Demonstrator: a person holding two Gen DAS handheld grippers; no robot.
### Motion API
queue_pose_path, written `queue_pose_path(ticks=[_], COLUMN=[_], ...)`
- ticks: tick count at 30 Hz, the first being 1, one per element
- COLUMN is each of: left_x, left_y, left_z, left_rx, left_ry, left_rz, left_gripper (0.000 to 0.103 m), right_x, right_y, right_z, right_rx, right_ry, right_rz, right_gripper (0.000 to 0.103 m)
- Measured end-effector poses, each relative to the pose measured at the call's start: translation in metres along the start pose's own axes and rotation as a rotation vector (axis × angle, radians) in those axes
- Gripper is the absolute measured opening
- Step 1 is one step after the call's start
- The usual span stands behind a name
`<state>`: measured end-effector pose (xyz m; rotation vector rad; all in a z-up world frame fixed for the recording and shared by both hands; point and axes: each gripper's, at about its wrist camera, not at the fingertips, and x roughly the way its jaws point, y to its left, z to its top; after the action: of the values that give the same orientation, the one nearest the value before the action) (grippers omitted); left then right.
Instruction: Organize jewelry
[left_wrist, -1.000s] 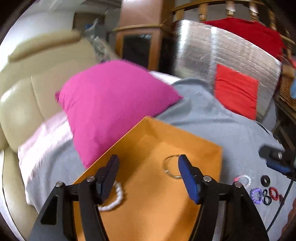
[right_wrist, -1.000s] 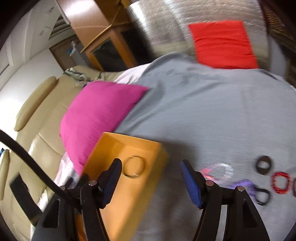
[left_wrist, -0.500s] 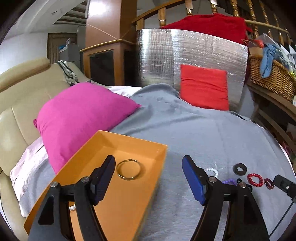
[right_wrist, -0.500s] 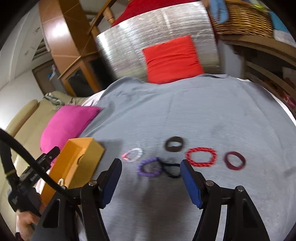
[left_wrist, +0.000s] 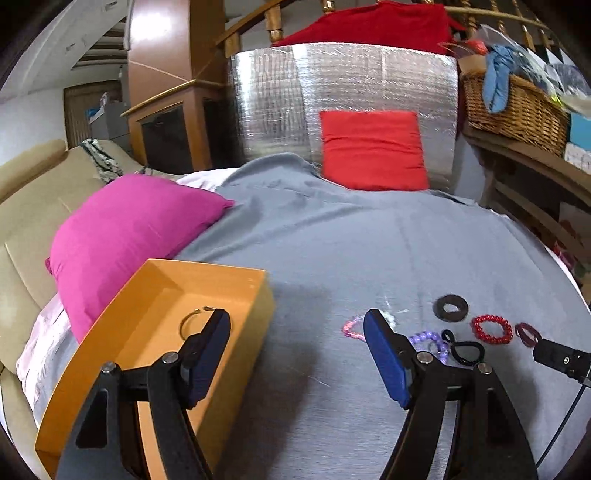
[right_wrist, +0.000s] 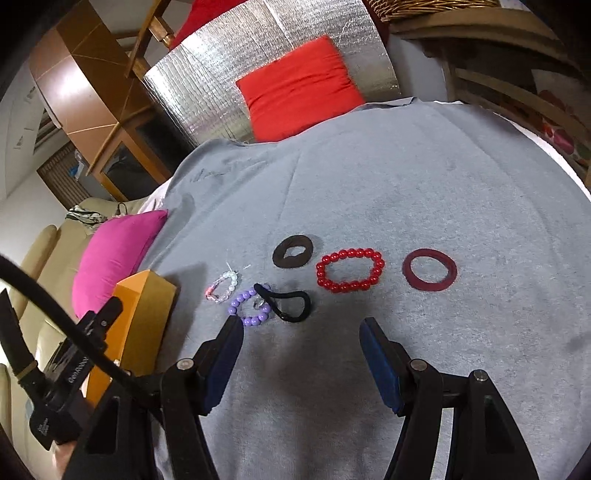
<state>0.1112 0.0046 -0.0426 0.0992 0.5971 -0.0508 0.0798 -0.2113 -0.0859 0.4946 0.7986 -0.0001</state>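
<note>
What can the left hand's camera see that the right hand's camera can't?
Only the left wrist view looks inside the orange box, where a thin metal bangle lies. It also shows a wicker basket.

Only the right wrist view shows the dark red ring whole, and all six pieces unhidden.

Both show the grey blanket, pink pillow, red cushion, red bead bracelet, purple bead bracelet, black hair tie, and open, empty grippers: left gripper, right gripper.
</note>
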Motion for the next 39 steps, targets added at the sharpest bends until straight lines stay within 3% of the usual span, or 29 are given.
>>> queue_pose_path(ticks=[19,39], left_x=[0.007,0.007], left_y=[-0.043,-0.030], left_z=[-0.002,0.000], left_rx=[0.044,0.031], left_ry=[0.023,0.019], left_rz=[-0.047,-0.032], left_gripper=[0.075,0.075], right_x=[-0.015,-0.013], right_y=[-0.037,-0.048], right_z=[0.006,0.010], right_rx=[0.045,0.091], right_ry=[-0.006,0.010], right_rz=[-0.036,-0.050], right_gripper=[0.069,0.069])
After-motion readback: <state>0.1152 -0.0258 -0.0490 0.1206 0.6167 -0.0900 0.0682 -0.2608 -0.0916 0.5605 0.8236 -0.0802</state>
